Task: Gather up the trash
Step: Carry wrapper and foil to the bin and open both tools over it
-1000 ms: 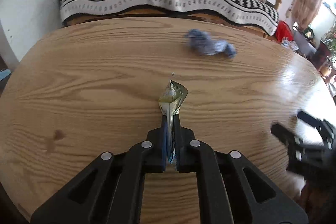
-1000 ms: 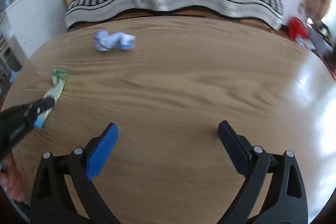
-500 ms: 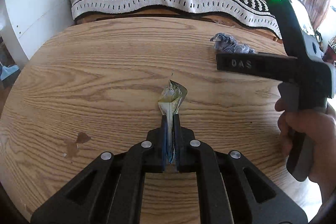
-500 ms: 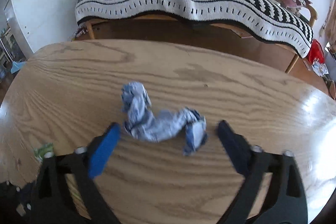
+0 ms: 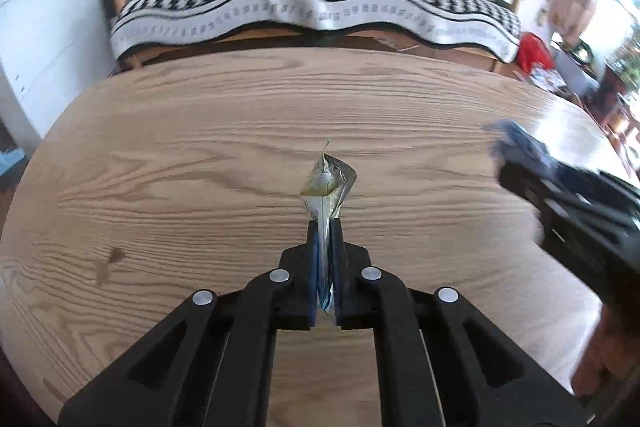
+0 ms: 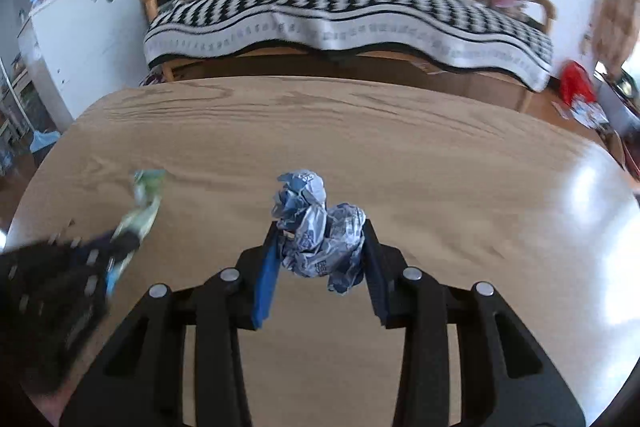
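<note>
Crumpled blue-and-white printed plastic wrapper [image 6: 320, 227] sits between right gripper [image 6: 320, 247] fingers, pinched at sides, top lobe poking past fingertips. Flat green-and-white foil sachet [image 5: 326, 187] clamped edge-on in left gripper [image 5: 325, 239], fingers near-closed, upper half sticking out beyond tips. Both above oak-grain wooden tabletop [image 5: 180, 167].

Risk: springy crumple likely slips free if right grip is shallow; thin sachet could slide out during fast swing.
</note>
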A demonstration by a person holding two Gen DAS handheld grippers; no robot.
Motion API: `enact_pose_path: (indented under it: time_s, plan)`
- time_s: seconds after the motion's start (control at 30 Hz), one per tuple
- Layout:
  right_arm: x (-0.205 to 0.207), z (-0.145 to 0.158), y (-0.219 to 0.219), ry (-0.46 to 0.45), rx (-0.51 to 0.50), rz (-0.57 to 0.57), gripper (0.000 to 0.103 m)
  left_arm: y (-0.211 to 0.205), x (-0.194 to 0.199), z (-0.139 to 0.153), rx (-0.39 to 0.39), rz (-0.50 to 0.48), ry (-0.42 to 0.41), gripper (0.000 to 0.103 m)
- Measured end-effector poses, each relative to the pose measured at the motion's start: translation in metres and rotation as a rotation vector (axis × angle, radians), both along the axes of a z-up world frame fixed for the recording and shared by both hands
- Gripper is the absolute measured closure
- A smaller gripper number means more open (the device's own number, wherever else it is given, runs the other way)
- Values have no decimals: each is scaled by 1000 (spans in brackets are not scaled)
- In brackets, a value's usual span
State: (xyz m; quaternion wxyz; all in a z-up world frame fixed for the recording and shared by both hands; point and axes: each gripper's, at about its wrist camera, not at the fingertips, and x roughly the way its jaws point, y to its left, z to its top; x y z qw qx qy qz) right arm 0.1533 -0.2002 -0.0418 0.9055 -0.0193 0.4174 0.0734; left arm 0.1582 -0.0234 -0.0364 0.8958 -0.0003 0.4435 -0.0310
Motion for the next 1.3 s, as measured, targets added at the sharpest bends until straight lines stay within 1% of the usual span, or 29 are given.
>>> enact_pose_path:
  time_s: [0.03,0.07,0.13,0.17,0.2,0.27,0.37,0.43,0.47,0.57,0.7,0.77,0.87,0.97,1.0,1.13,1.3]
  plan:
    - [-16,4,-14,-3,7,-19,64,-10,-5,3,3,-19,-8,98]
    - [-40,10,-35,-5,11,-44,64,-24,-10,7,-10,-46,-11,98]
    - [-72,16,-62,-15,1,-88,64,-44,-20,11,-45,-84,-3,98]
    - [-95,20,-83,-17,4,-120,64,-61,-28,15,-58,-114,-3,98]
    - [-111,22,-99,-17,7,-145,64,-74,-36,17,-56,-136,-8,98]
    - [-150,26,-136,-20,2,-219,64,-110,-55,24,-55,-203,-26,98]
    - [-206,29,-186,-28,3,-331,64,-156,-79,30,-82,-286,-34,98]
    - [-243,31,-220,-31,8,-406,64,-201,-104,33,-98,-368,-37,98]
    - [-261,33,-237,-35,12,-445,64,-214,-112,33,-101,-393,-37,98]
    - [-320,34,-284,-43,24,-566,64,-280,-157,29,-109,-540,-34,98]
    - [-391,32,-340,-40,38,-726,64,-349,-208,19,-110,-711,-36,98]
    - [-428,28,-367,-34,54,-809,64,-380,-233,13,-129,-785,-24,98]
    - [-465,16,-391,-16,83,-883,64,-414,-256,4,-161,-861,2,98]
    - [-495,8,-416,-11,143,-951,64,-446,-280,-9,-174,-944,26,98]
    - [-500,6,-420,-10,148,-966,64,-457,-289,-16,-172,-975,41,98]
    - [-515,-7,-440,25,162,-1015,64,-483,-312,-38,-153,-1052,77,98]
    - [-528,-22,-458,60,197,-1058,63,-497,-321,-54,-128,-1093,97,98]
